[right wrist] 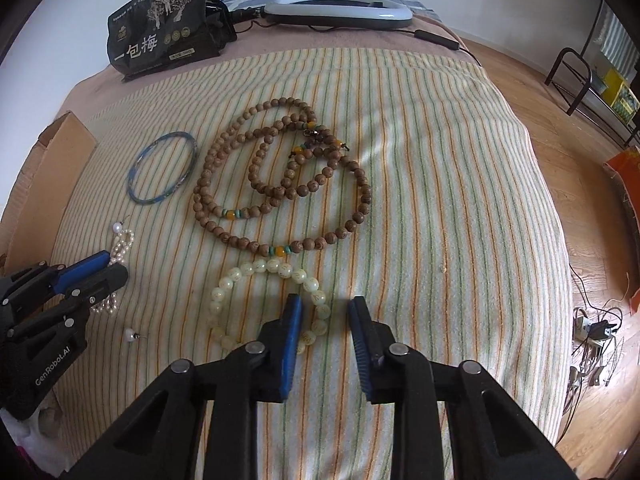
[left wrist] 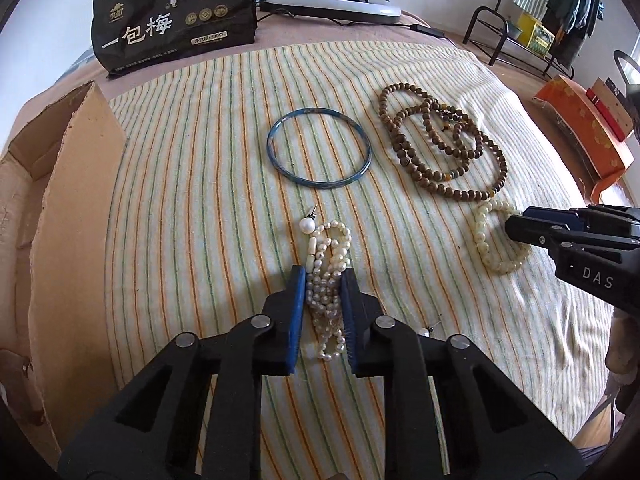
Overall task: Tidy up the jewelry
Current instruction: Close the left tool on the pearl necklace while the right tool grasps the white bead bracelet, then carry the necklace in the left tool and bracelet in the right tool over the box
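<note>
Left gripper [left wrist: 324, 276] pinches a bunched strand of small, knobbly white pearls [left wrist: 328, 256]. Right gripper [right wrist: 325, 306] is narrowly open, with smooth round cream beads [right wrist: 320, 298] between its pads, ungripped.

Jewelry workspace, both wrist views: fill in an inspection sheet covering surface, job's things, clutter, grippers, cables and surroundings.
Surface: striped cloth.
Job's things: pearl strand, blue bangle, wooden bead strand, pale bead bracelet, two pearl earrings, cardboard box.
Clutter: black snack bag, white device.
Grippers: left gripper shut on pearl strand; right gripper open over pale bead bracelet.
Cables: black cord; floor wires.
Surroundings: wooden floor, orange box.
</note>
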### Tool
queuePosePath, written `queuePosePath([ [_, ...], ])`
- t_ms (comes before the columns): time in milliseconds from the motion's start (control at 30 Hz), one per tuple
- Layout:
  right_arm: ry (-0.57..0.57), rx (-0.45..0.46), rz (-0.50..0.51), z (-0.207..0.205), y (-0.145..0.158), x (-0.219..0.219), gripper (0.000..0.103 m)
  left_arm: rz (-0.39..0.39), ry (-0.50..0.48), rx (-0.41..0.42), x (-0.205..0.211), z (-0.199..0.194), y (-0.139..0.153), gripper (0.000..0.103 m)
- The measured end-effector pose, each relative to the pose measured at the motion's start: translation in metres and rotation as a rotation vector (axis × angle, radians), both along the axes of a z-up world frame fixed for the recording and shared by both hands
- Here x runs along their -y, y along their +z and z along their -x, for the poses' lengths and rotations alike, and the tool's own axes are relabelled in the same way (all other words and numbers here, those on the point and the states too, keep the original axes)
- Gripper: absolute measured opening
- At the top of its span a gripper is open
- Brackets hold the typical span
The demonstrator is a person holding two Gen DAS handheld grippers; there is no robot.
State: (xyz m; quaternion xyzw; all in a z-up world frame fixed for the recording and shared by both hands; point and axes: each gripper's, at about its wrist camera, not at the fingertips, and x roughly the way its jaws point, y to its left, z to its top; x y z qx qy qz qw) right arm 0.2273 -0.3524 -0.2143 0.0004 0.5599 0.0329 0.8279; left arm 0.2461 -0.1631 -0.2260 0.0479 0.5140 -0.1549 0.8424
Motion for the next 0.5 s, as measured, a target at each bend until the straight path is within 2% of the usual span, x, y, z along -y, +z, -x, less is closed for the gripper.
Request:
queuePosePath([
  [33, 0.008, 0.0, -0.003, 0.001, 0.0, -0.002, 0.013, 0.005, 0.0, -0.001, -0.001, 0.0, 0.0, 0.013],
  [133, 0.024, 0.005, -0.008, 0.003, 0.003, -0.005, 0.006, 0.034, 0.006, -0.015, -0.006, 0.001, 0.002, 0.012],
  [300, 0.023, 0.032, -0.053, 0.007, 0.014, -0.003, 0.005, 0.075, 0.02, -0.037, -0.016, 0.002, 0.009, 0.009],
  [500, 0.013, 0.095, -0.099, 0.014, 0.039, 0.0, 0.005, 0.111, 0.033, -0.009, -0.03, 0.005, 0.029, 0.008],
])
